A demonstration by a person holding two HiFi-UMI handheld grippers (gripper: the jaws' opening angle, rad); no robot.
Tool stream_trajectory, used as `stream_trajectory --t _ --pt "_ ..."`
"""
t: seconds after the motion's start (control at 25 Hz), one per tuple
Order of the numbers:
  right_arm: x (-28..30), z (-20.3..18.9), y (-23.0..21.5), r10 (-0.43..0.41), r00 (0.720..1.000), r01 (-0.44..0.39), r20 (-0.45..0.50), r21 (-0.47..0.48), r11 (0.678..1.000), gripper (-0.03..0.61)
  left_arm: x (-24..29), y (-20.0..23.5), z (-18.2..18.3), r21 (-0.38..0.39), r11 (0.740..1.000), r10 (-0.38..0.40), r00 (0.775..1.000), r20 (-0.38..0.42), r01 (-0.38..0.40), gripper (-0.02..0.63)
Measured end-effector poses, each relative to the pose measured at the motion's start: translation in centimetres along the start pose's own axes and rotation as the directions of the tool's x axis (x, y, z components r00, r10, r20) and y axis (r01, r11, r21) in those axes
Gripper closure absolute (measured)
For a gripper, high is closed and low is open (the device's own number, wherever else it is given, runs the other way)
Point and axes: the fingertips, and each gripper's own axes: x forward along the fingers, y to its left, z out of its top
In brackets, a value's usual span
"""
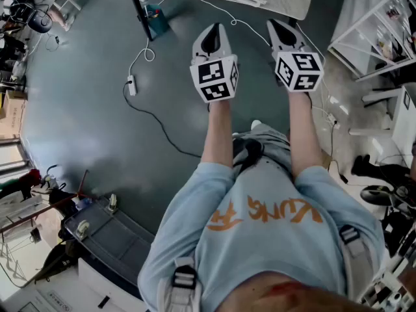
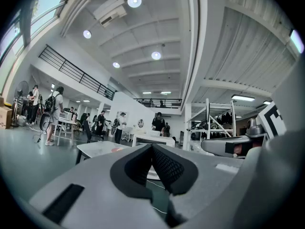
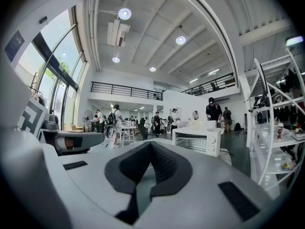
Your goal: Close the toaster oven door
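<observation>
A white toaster oven (image 3: 198, 140) stands on a table some way ahead in the right gripper view; I cannot tell how its door stands. In the left gripper view the toaster oven (image 2: 153, 138) is mostly hidden behind the jaws. My left gripper (image 1: 214, 30) and right gripper (image 1: 276, 26) are held side by side at arm's length over the floor, short of the grey table (image 1: 286, 2). The left gripper (image 2: 152, 148) and the right gripper (image 3: 150, 145) are both shut, with nothing between the jaws.
A power strip (image 1: 132, 84) with a trailing cable lies on the floor to the left. A white shelf rack (image 1: 377, 31) stands at the right and a grey case (image 1: 110, 236) at the lower left. Several people (image 3: 114, 123) stand far behind.
</observation>
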Motion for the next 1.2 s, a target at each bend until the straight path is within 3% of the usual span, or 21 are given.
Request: stream_trajectory --t 0.16,0.88,1.2 --pt "0.4 0.1 0.6 0.024 1.000 -0.024 0.003 -0.018 1.000 0.580 0.0 0.5 0.1 -0.008 1.000 0.005 1.000 0.006 -0.005 0.612" --pt "1.7 0.8 -1.5 -0.060 0.998 0.060 -0.007 -0.019 0.998 0.580 2.0 2.0 0.3 -0.038 0.999 -0.026 1.000 0.002 0.026 0.611" --pt "6.7 0.6 -2.5 -0.035 0.999 0.035 0.005 0.015 0.999 0.580 5.6 4.9 0.1 -0.037 0.999 0.009 1.000 0.012 -0.009 0.612"
